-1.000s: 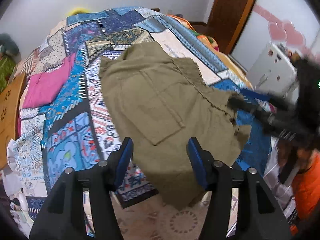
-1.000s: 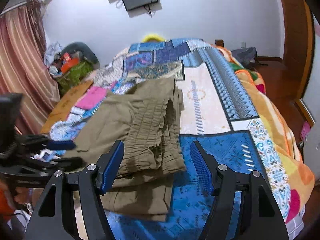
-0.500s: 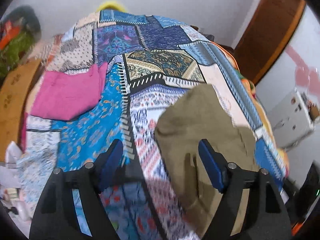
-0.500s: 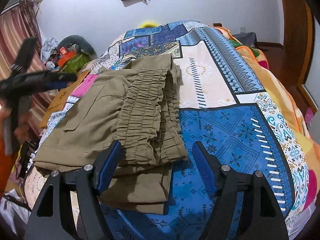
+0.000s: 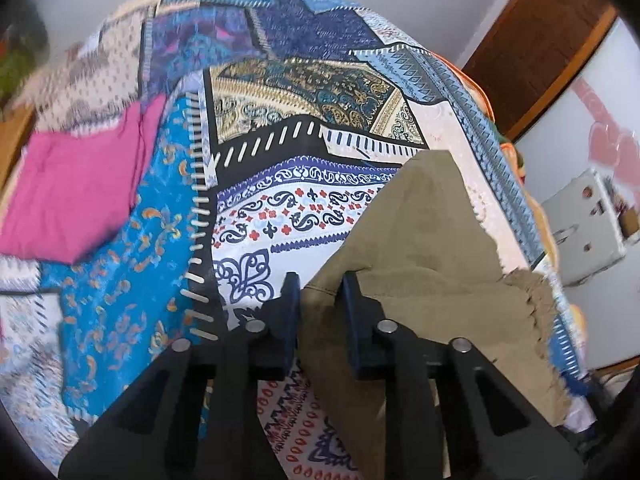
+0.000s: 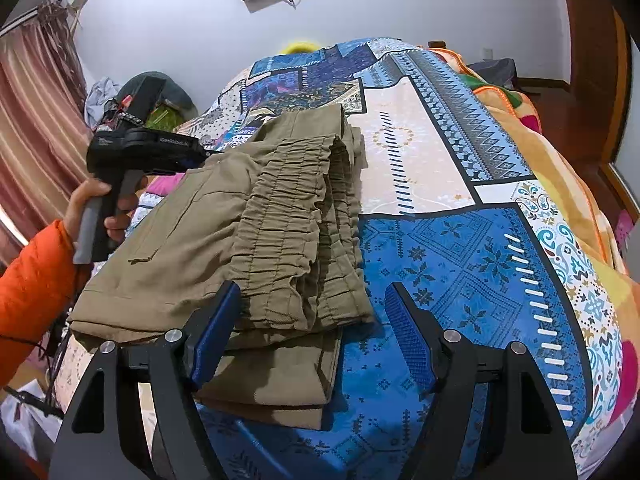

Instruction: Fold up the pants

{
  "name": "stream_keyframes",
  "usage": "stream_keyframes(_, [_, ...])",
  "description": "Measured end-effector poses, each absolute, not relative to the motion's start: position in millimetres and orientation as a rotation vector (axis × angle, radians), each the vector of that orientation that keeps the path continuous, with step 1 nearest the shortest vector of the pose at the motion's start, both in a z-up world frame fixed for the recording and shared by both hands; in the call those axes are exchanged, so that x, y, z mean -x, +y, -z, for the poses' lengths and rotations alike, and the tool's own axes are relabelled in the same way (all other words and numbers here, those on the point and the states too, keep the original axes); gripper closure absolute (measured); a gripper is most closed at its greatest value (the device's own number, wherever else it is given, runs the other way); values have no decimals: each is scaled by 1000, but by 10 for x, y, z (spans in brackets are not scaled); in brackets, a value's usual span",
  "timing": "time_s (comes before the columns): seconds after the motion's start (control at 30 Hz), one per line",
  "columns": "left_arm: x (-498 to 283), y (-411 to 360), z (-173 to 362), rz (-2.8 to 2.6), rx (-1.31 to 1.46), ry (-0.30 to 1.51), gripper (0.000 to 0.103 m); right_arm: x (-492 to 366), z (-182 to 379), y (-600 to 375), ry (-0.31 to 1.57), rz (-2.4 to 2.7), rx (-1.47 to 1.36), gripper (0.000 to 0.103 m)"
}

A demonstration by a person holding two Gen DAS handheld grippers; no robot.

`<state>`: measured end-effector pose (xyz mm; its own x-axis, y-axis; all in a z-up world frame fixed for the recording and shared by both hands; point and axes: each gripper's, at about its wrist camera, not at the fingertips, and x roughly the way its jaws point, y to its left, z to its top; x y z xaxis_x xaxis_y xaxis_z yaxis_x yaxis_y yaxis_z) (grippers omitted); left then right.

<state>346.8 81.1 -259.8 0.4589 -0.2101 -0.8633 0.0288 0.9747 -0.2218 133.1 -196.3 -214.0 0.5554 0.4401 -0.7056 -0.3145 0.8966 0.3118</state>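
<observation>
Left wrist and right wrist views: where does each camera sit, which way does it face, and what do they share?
Left wrist: on the left gripper, aimed down the bed's far-left side; fingers just closed on a pants edge; pink cloth beyond.
Right wrist: on the right gripper, open above the pants' near corner, facing up the bed toward the wall; hand and orange sleeve show left.
Shared: pants, quilt, left gripper.

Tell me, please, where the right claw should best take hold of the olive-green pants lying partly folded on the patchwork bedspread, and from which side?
Probably the near corner of the gathered elastic waistband on the olive-green pants, approached from the blue-patterned side of the patchwork bedspread. There the stacked layers end in a free, raised edge. The right claw is open in front of it; the left claw already pinches the far corner.
</observation>
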Motion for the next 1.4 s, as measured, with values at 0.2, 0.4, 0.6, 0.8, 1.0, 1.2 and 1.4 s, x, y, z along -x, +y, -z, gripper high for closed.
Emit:
stream_keyframes(0.2, [-3229,806,2559,102,103,1084,88,-1366,2036,-1956,862,-399,-105,33])
stream_keyframes(0.4, [-2620,979,2432,23,72,1075,88,-1365,1837,-1969,805,-395,-84,33])
stream_keyframes(0.6, [-1959,1065,2347,36,134,1068,88,-1323,1731,-1882,776,-423,-68,33])
stream_keyframes(0.8, [-1550,1048,2326,75,193,1080,88,-1323,1845,-1756,801,-435,-88,33])
stream_keyframes(1.0, [-1372,1145,2187,58,193,1065,88,-1285,2086,-1683,860,-417,-88,33])
stream_keyframes(1.2, [-1658,1360,1863,34,205,998,73,-1398,2216,-1815,886,-382,-91,38])
stream_keyframes(1.4, [-2230,1394,1979,65,239,1060,45,-1390,2230,-1839,892,-386,-87,38])
